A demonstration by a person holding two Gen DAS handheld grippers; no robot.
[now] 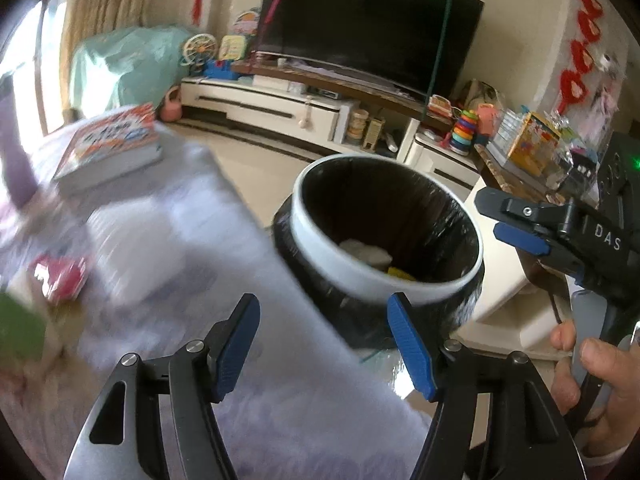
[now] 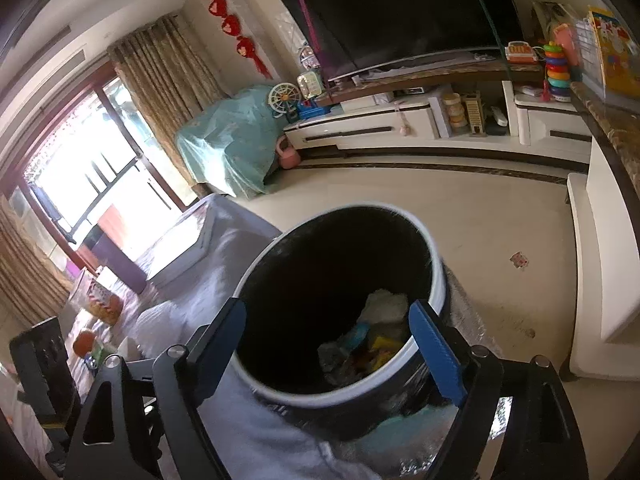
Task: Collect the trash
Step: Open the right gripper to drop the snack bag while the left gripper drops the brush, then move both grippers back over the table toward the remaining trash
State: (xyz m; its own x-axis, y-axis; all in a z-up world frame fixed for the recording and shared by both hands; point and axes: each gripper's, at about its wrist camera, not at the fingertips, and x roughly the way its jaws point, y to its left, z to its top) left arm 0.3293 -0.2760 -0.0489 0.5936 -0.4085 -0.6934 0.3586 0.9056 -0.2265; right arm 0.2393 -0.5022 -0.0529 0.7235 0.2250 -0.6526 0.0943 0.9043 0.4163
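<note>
Living room, seen from two wrist cameras, both tilted down toward a round trash bin (image 1: 386, 236) with a white rim and black liner.

In the left wrist view: bin at centre, slightly toward 3 o'clock. Left tongs (image 1: 324, 346) at 6 o'clock, blue pads spread apart, nothing between them. Right tongs (image 1: 508, 220) entering at 3 o'clock beside the bin's rim, likewise spread and empty, with a hand (image 1: 588, 376) on their grip at 4 o'clock. Inside the bin, a white crumpled wad (image 1: 366, 250) and a yellow scrap (image 1: 400, 272) lying at the bottom.

In the right wrist view: bin just above 6 o'clock, the released right tongs straddling its near rim. More visible inside: white wad, blue and yellow wrappers (image 2: 376, 346), clear plastic. Judged from this, several pieces already collected.

Left over, as far as shown: on the desk (image 1: 168, 216), covered in a pale cloth and touching the bin's side at 9 o'clock of it, a red-and-white packet (image 1: 60, 276) at 9 o'clock of the left view and something green (image 1: 20, 328) at 8 o'clock, both blurred; trash or not, cannot tell. A thick book (image 1: 110, 148) at 10 o'clock, probably not trash. On the floor, a small pink scrap (image 2: 519, 260) at 3 o'clock of the right view, well apart from the bin, probably still to pick up.

Overall: partway through, both tongs free for the next piece.
</note>
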